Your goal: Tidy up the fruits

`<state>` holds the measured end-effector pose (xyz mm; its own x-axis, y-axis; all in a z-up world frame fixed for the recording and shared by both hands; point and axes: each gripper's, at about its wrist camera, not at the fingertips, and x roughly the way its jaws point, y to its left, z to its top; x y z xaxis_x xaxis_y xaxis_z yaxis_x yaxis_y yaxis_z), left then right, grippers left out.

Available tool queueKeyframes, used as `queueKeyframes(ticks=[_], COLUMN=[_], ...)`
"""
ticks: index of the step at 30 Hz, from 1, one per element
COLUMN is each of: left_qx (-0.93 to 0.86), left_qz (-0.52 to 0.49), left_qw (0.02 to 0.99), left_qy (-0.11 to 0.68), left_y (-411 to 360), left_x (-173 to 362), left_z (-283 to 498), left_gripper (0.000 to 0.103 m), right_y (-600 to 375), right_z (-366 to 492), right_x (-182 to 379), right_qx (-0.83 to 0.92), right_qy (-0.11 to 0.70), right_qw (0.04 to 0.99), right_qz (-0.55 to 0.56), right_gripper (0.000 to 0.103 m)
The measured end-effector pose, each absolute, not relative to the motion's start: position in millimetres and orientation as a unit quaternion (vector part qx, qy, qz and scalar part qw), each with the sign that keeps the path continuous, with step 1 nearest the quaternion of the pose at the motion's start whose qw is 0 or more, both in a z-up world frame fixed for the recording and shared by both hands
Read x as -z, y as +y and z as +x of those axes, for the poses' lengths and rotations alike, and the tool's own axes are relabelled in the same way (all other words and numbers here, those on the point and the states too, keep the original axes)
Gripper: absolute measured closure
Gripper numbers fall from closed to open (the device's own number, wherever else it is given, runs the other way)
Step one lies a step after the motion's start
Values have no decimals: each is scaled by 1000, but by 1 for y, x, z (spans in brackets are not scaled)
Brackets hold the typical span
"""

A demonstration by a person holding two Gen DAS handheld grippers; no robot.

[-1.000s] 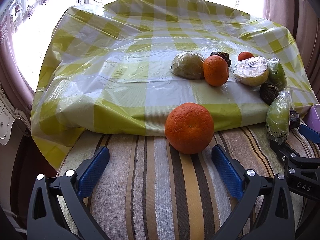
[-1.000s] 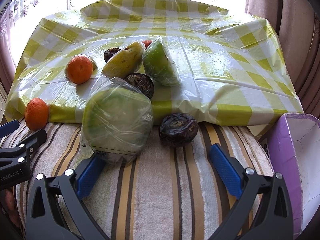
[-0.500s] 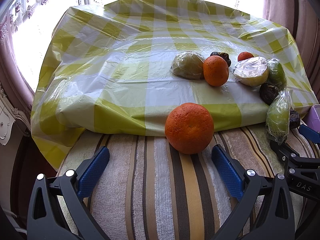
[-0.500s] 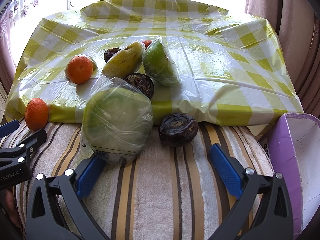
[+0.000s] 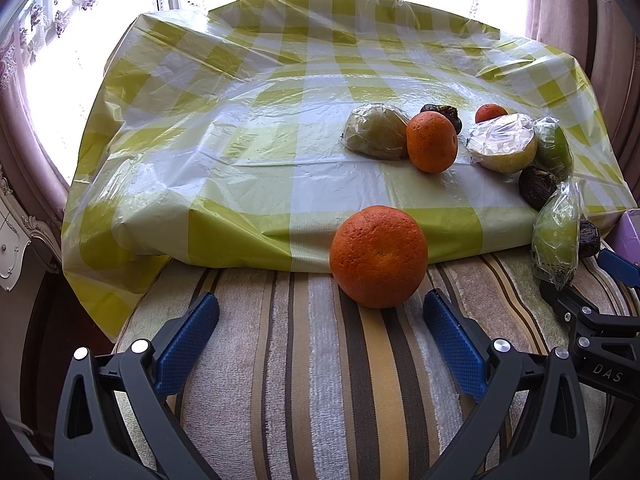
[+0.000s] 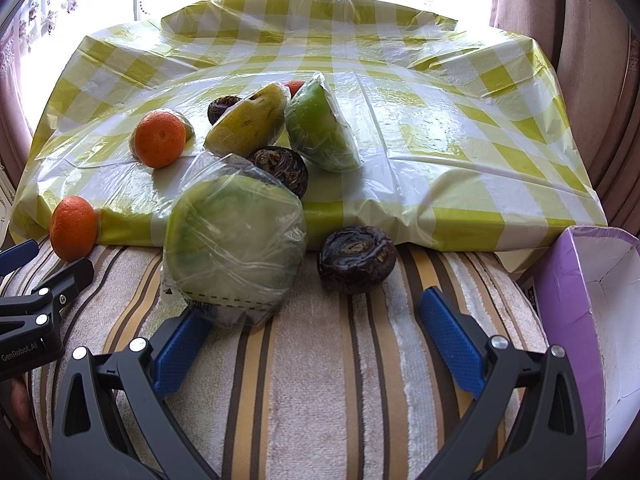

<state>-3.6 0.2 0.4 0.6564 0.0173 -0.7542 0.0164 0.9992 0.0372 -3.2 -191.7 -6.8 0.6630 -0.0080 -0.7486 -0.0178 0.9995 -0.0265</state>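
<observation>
Left gripper (image 5: 320, 322): fingers spread wide, empty, low centre of the left wrist view above the striped towel (image 5: 312, 380).

Near orange (image 5: 378, 256): centre of that view, on the towel against the front edge of the checked plastic cloth (image 5: 248, 152), just ahead of the gripper's right finger; no contact visible.

Second orange (image 5: 432, 141): upper right, on the cloth, touching a plastic-wrapped pale fruit (image 5: 376, 131).

Small orange (image 5: 491, 113): further back, partly hidden.

Right gripper (image 6: 316, 320): fingers spread wide, empty, low centre of the right wrist view.

Wrapped green fruit (image 6: 236, 248): centre left of that view, on the towel, its wrapping touching the gripper's left finger.

Dark wrinkled fruit (image 6: 357, 259): centre, on the towel beside the green one, ahead of the open fingers.

On the cloth, upper centre: a wrapped yellow pear (image 6: 248, 122), a wrapped green wedge (image 6: 322, 132), another dark fruit (image 6: 282, 168) in front of them.

Purple box (image 6: 568, 312): right edge, open, white inside.
</observation>
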Motion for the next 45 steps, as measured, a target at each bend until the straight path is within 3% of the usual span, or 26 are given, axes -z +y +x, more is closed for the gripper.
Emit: queueKeyframes(ticks=[23,26,29,35,42,45], left_qx=[28,36,42,45,61,58], left_qz=[-8,6,12,18,35,42], left_qw=[921,929,932,932,928,929], left_qy=[388,369,359,359,366,363], left_y=[5,0,-5,-9,-18,-20], left_x=[-11,-17,-21,-26,-22,-21], left_z=[-10,-15,-16,-10,-5,-6], left_gripper=[6,11,24,33,59,60], right_y=[-198,-199,-203,-215,-227,-236], right_z=[-6,-4,-7,-10,-9,-4], right_x=[-1,-5,-8,-18,-37,-38], right_qx=[-34,-50,-69,-117,-129,-123], right_qy=[436,452,449,449,415,429], right_qw=[899,891,891,886,900,895], right_qz=[-8,-7,-1,14,24,18], right_gripper=[1,1,1,1,1,1])
